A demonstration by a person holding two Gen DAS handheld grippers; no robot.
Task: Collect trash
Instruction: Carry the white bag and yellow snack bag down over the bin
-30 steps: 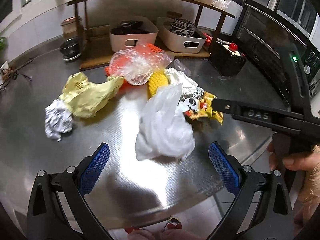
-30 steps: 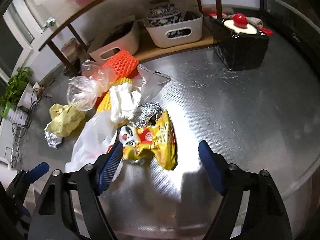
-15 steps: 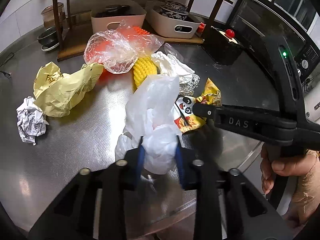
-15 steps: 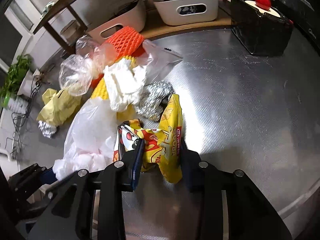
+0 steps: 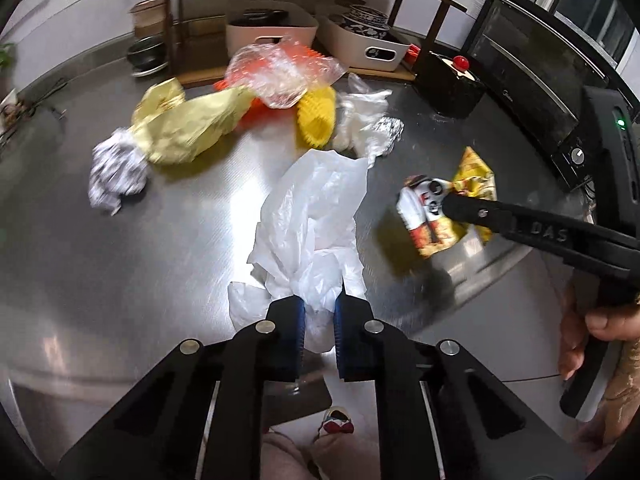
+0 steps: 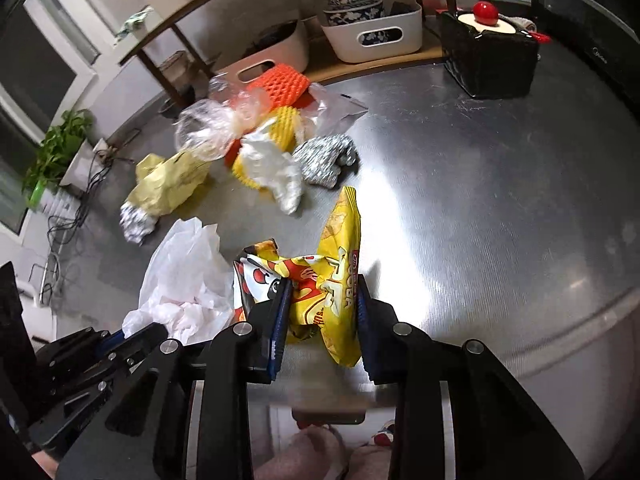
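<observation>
My left gripper (image 5: 319, 316) is shut on the near end of a white plastic bag (image 5: 316, 216) near the front edge of the steel table (image 5: 120, 264). My right gripper (image 6: 321, 312) is shut on a yellow snack wrapper (image 6: 332, 276), which also shows in the left wrist view (image 5: 444, 208). The white bag shows at the left in the right wrist view (image 6: 184, 276). Farther back lie a yellow paper bag (image 5: 188, 128), a crumpled white paper ball (image 5: 116, 172), a clear plastic bag (image 5: 280, 76), yellow foam netting (image 5: 316, 120), orange foam netting (image 6: 280, 84) and a foil ball (image 6: 326, 160).
A wooden rack at the back holds two white bins (image 5: 264, 28) (image 5: 372, 44). A black box with a red knob (image 6: 490, 52) stands at the back right. A black oven (image 5: 532, 68) is on the right. A plant (image 6: 56, 148) and cables are at the far left.
Both grippers went from open to shut, the left on the white bag and the right on the snack wrapper. Both have pulled their pieces toward the table's front, away from the pile.
</observation>
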